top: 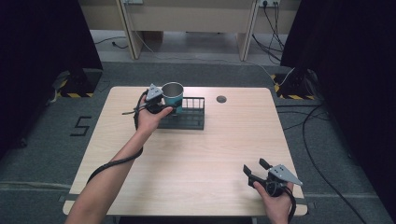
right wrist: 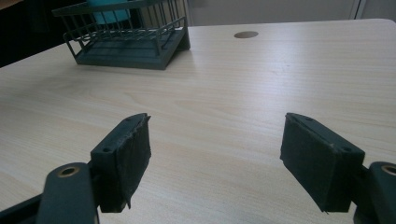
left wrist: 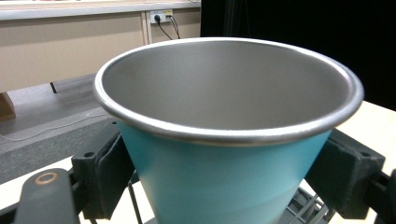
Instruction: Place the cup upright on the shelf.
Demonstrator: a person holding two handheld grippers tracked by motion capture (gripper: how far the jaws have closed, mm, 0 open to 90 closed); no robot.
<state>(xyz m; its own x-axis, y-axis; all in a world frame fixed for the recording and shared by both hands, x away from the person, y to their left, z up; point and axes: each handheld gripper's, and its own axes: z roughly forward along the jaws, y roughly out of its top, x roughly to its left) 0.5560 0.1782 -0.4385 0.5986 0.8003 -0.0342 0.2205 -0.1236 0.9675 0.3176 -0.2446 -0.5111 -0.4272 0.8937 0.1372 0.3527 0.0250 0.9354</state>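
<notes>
Left tool point(top: 164, 105) clamped on upright cup point(top: 173, 94), just over rack point(top: 189, 119) at its 9 o'clock end. Right tool point(top: 256, 171) wide open, empty, far at 5 o'clock.

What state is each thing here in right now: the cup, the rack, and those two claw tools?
Cup: upright, empty, gripped.
Rack: on the table, at the cup's base.
Left gripper: shut on the cup.
Right gripper: open, holding nothing, above bare table.
</notes>
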